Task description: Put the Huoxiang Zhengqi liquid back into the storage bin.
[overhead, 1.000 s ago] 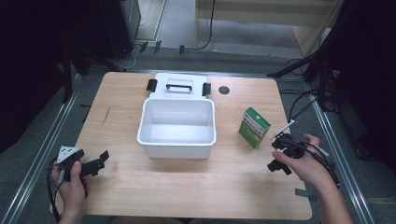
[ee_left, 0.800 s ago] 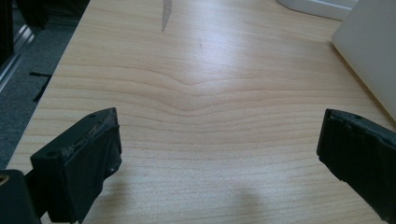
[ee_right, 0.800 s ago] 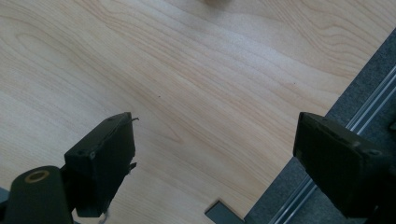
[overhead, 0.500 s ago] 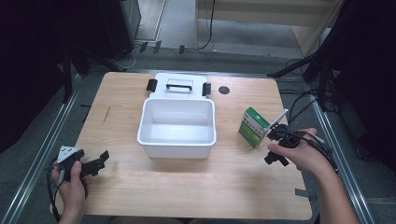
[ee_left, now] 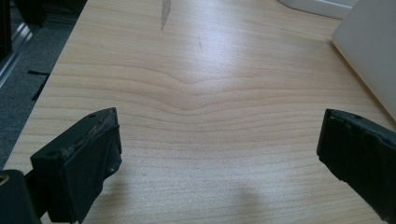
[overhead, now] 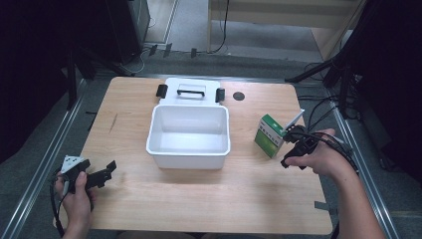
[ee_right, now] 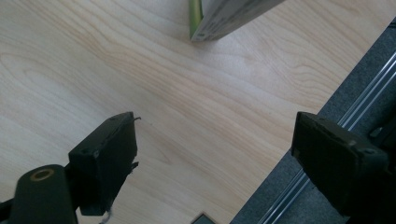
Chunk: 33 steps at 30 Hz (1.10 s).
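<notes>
My right gripper [overhead: 292, 144], jaws wide and empty, sits beside the green box [overhead: 268, 135]. I'd probably straddle it squarely, then carry toward the white bin [overhead: 189, 149] at nine o'clock.

No readable text anywhere on the table

The green and white carton [overhead: 270, 134] carries printing on its faces, but in the high view it is too small to make out, and in the right gripper view the carton's lower edge [ee_right: 229, 14] shows only blurred grey marks, no legible word, number or brand
</notes>
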Motion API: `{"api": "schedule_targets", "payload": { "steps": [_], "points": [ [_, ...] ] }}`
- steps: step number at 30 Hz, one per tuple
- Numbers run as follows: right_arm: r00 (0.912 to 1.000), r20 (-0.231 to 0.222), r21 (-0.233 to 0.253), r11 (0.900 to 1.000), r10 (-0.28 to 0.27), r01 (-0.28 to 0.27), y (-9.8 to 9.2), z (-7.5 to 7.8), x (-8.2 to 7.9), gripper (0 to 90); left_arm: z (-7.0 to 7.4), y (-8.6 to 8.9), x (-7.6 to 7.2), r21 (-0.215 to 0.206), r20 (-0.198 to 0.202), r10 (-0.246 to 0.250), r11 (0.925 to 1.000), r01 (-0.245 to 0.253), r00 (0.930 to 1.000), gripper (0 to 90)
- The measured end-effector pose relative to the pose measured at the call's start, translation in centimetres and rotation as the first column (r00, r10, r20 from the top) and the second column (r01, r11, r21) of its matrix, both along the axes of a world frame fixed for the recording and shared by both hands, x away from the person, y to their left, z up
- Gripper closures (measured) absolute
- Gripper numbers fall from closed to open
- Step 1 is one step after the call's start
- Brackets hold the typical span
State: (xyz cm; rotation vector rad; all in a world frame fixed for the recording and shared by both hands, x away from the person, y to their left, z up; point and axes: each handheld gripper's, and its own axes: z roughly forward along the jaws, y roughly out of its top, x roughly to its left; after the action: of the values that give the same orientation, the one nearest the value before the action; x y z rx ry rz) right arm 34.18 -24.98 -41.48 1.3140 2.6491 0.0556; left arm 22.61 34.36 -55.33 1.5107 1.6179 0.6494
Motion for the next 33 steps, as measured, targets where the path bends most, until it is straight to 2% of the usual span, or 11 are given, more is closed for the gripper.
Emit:
{"api": "schedule_targets", "payload": {
  "steps": [7,13,20,25,29,33],
  "points": [
    [0.9995,0.029,0.011,1.000,-0.012,0.011,0.5,0.7,0.9,20.1,0.0,0.0,0.0,-0.001,0.000,-0.001,1.0000,0.001,1.0000,0.6],
    [0.9996,0.028,0.024,1.000,0.007,-0.008,0.9,1.2,1.5,21.9,0.0,0.0,0.0,-0.005,-0.002,-0.001,1.0000,0.001,1.0000,0.6],
    [0.9992,0.037,0.038,0.999,-0.014,0.013,1.2,1.9,2.6,25.9,0.0,0.0,0.0,-0.007,-0.004,-0.003,1.0000,0.003,1.0000,0.6],
    [0.9992,0.040,0.025,1.000,0.008,-0.009,1.4,2.4,3.3,28.2,0.0,0.0,0.0,-0.009,-0.004,-0.003,1.0000,0.003,1.0000,0.6],
    [0.9986,0.043,0.059,0.998,0.030,-0.032,1.8,2.9,3.9,31.0,0.0,0.0,0.0,-0.011,-0.005,-0.005,0.9999,0.005,1.0000,0.7],
    [0.9990,0.041,0.057,0.998,0.016,-0.019,2.1,3.0,4.2,30.0,0.0,0.0,0.0,-0.011,-0.007,-0.006,0.9999,0.006,1.0000,0.6]
  ]
}}
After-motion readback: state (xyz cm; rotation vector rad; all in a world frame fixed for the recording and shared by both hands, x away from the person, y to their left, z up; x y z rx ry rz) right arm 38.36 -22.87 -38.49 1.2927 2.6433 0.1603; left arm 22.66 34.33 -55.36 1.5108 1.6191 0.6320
